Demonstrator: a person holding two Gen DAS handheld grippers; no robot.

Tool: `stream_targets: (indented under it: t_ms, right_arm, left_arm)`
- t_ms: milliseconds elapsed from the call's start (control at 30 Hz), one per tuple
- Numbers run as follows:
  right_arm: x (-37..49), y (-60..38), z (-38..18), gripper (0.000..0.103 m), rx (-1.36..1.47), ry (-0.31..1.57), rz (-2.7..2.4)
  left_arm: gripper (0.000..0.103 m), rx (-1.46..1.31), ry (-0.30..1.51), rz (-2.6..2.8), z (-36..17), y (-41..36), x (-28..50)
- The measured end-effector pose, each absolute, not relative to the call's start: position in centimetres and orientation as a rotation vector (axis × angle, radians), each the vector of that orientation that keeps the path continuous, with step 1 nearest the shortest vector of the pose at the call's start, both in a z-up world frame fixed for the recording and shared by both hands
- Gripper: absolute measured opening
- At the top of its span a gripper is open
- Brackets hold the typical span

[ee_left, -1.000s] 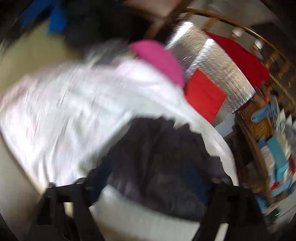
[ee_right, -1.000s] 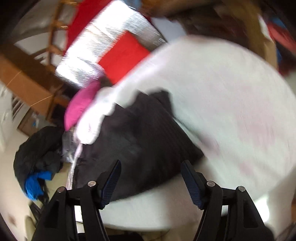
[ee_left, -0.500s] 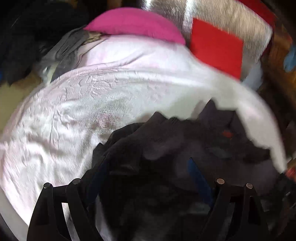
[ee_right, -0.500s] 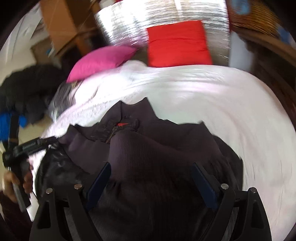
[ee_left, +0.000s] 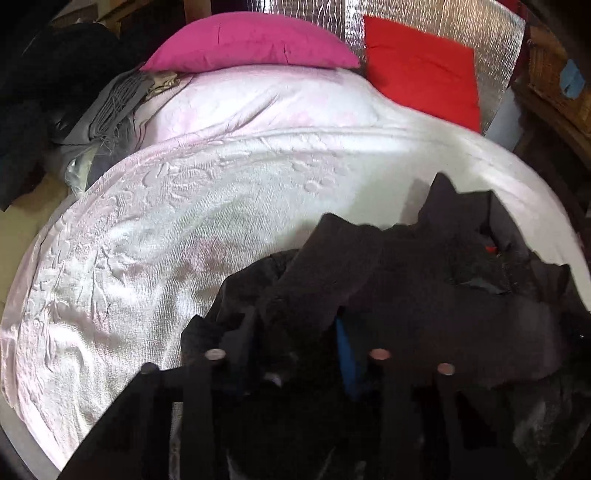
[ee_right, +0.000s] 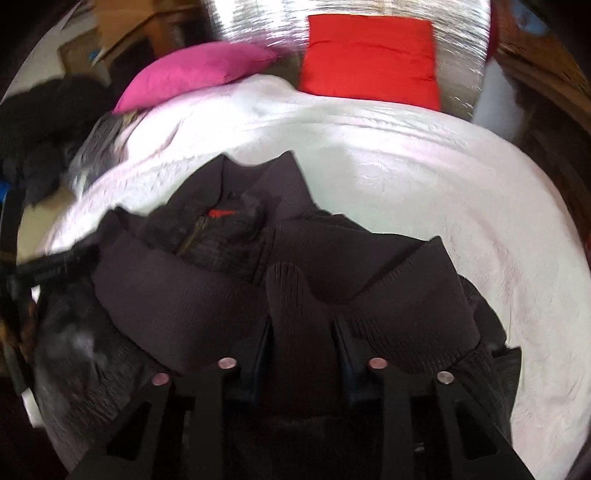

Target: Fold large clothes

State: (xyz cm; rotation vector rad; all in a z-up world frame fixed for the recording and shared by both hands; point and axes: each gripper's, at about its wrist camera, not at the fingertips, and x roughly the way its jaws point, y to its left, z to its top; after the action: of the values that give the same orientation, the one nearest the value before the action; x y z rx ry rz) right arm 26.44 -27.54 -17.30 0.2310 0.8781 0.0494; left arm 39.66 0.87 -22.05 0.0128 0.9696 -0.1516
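Note:
A dark knitted jacket [ee_left: 424, 280] with a zip and a red neck label [ee_right: 221, 213] lies crumpled on the white bedspread [ee_left: 207, 206]. My left gripper [ee_left: 295, 332] is down in the jacket's left side. Its jaws are closing, with dark fabric bunched between them and pressed by the blue pad [ee_left: 345, 354]. My right gripper [ee_right: 301, 328] is closing on an upright fold of the ribbed hem [ee_right: 295, 295], which the pads pinch. In the right wrist view the left gripper [ee_right: 55, 266] shows as a blurred black bar at the jacket's left edge.
A pink pillow [ee_left: 251, 40] and a red pillow [ee_left: 421, 70] lean against a silver foil headboard [ee_left: 443, 14]. Grey cloth [ee_left: 110, 110] and a dark clothes heap [ee_left: 44, 92] lie at the bed's left. A wicker basket [ee_left: 554, 81] stands to the right.
Both grippers swung in and dropped onto the jacket. Their jaws, wide half a second ago, have narrowed onto folds of its fabric, and the ribbed hem is now bunched up between the right fingers.

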Motion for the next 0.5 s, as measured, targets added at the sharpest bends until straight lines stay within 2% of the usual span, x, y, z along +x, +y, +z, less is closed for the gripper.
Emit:
stream_targets:
  t_ms: [67, 133, 400, 500]
  right_arm:
    - [26.5, -27.8, -17.1, 0.027, 0.259, 0.863, 0.042]
    - [26.4, -28.2, -16.5, 0.025, 0.294, 0.830, 0.034]
    - [27.9, -29.8, -15.4, 0.024, 0.403, 0.752, 0.016]
    - [29.2, -30.6, -16.3, 0.024, 0.432, 0.762, 0.004]
  left_arm:
    - [0.029, -0.027, 0.943, -0.166, -21.6, 1.2, 39.5]
    - [0.027, -0.068, 0.915, -0.168, -21.0, 1.7, 39.6]
    - [0.026, -0.167, 0.822, -0.138, -19.7, 2.2, 41.4]
    - [0.026, -0.123, 0.856, -0.107, -21.0, 1.4, 42.7]
